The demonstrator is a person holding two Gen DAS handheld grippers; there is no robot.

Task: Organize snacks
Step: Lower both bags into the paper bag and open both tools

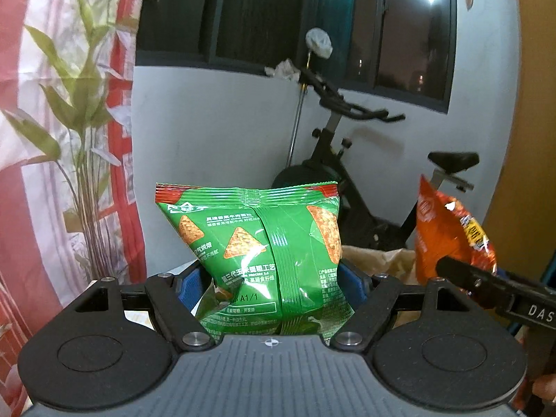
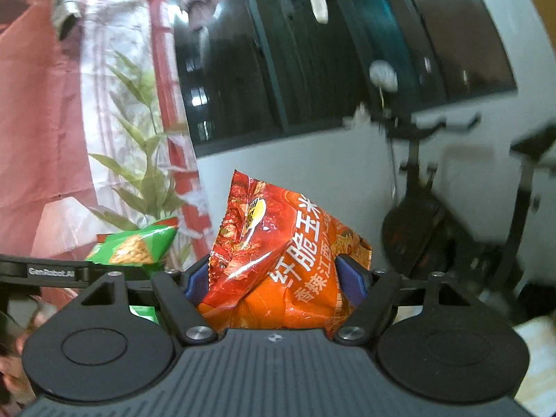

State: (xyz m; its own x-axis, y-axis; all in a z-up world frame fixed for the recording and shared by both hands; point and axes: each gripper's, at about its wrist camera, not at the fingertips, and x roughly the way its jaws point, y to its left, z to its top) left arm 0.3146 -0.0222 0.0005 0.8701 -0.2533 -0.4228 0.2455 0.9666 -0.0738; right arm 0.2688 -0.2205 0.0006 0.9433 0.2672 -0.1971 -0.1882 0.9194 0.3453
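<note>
Grippers, left point(image 1: 271, 285) and right point(image 2: 274, 278), clamp green bag point(image 1: 257, 243) and orange bag point(image 2: 281, 264) before the exercise bike point(image 1: 351, 160); light, crinkly, slippery, best held mid-body.

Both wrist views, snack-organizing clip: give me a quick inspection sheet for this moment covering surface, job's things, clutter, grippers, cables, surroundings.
Surface: no work surface clearly seen; both bags are up in the air.
Job's things: green chip bag upright between blue pads; orange-red snack bag likewise, creased.
Clutter: brown paper bag low behind the green bag.
Grippers: left gripper shut on the green chip bag; right gripper shut on the orange-red snack bag, side by side.
Cables: nothing seen.
Surroundings: exercise bike against a white wall, dark window above, bamboo-print curtain at left. Right wrist view is motion-blurred.
</note>
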